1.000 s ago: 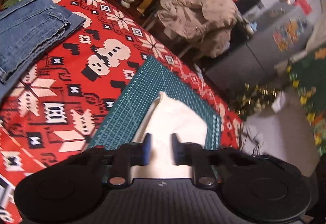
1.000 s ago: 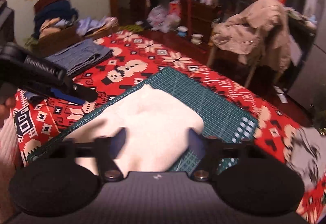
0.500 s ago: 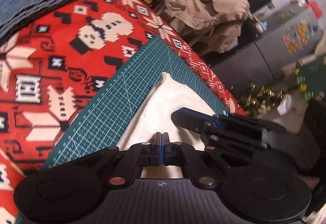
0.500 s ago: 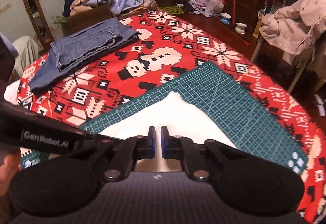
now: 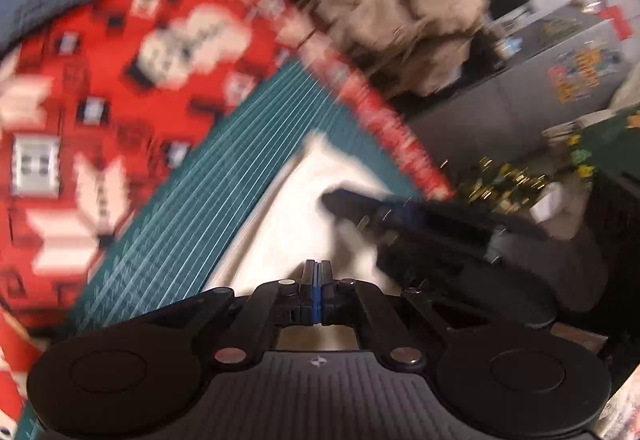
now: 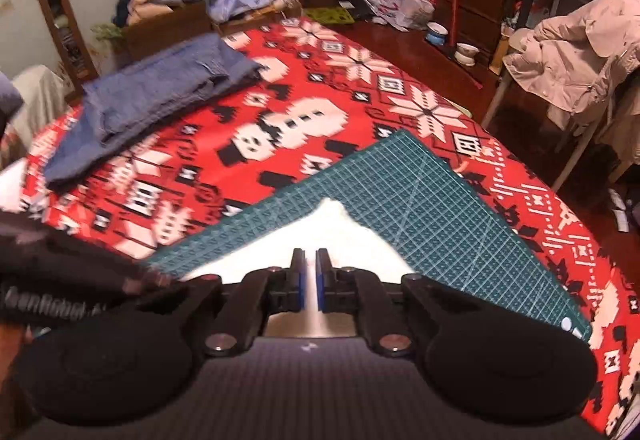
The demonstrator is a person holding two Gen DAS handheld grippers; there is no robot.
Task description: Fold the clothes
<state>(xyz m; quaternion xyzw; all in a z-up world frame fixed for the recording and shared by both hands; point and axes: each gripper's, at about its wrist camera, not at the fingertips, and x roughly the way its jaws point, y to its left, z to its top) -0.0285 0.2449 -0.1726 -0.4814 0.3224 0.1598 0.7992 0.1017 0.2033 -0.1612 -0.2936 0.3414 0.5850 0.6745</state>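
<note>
A white cloth (image 5: pixel 296 208) lies folded on a green cutting mat (image 5: pixel 224 176), one corner pointing away from me. My left gripper (image 5: pixel 317 268) sits low at the cloth's near edge. Its pads are pressed together and seem to pinch the fabric. The view is blurred. My right gripper (image 6: pixel 310 260) is at the near edge of the white cloth (image 6: pixel 332 228) too, shut with a thin strip of white between its pads. Each gripper shows in the other's view: the right gripper (image 5: pixel 400 216) close on the right, the left gripper (image 6: pixel 60 280) at the lower left.
A red patterned tablecloth (image 6: pixel 360 88) covers the table under the mat (image 6: pixel 420 200). Folded jeans (image 6: pixel 160 92) lie at the far left. A beige jacket (image 6: pixel 572 52) hangs on a chair beyond the right edge. Boxes of clothes and cluttered shelves stand behind.
Both grippers went from open to shut and sank onto the near edge of the white cloth. The right gripper moved in close beside the left one.
</note>
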